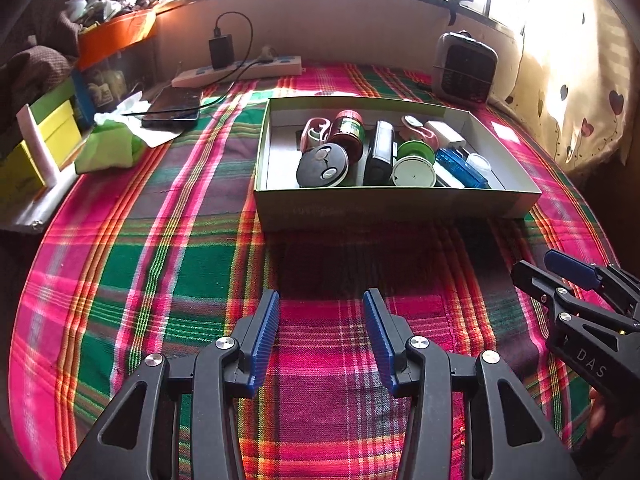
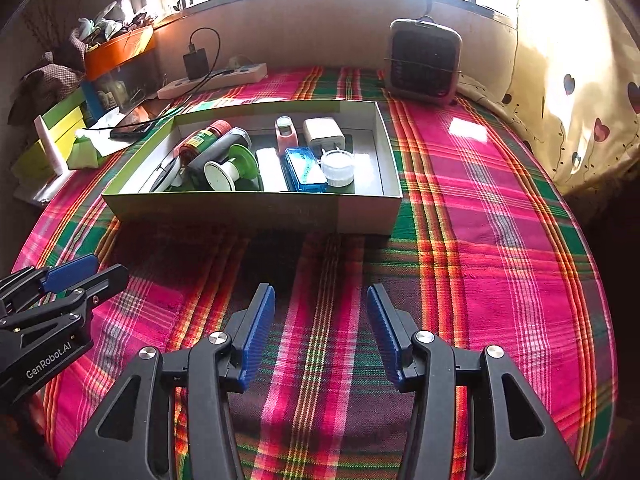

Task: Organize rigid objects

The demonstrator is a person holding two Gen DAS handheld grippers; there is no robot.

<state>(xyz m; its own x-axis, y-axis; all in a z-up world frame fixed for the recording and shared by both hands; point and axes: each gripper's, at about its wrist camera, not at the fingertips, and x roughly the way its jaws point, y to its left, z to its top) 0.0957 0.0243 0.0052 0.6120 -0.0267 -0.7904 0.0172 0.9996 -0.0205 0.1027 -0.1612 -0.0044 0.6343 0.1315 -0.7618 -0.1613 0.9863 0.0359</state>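
Landmark: the shallow cardboard box on the plaid bedspread.

Left of the box, well apart: a phone on charge near the power strip, kept out of the working area, I judged.

Inside the box, left to right: black round disc, red-lidded jar, dark rectangular case, green-and-white spool, blue clear case, small white-capped pot, white plug adapter toward the far wall. All lay packed close, seemingly already gathered there.

Near side of the box: left gripper spread, nothing between its pads, hovering over bare cloth. Right gripper likewise spread and empty. Both stood short of the box, probably for a reach in.

Behind the box, right: a small heater.
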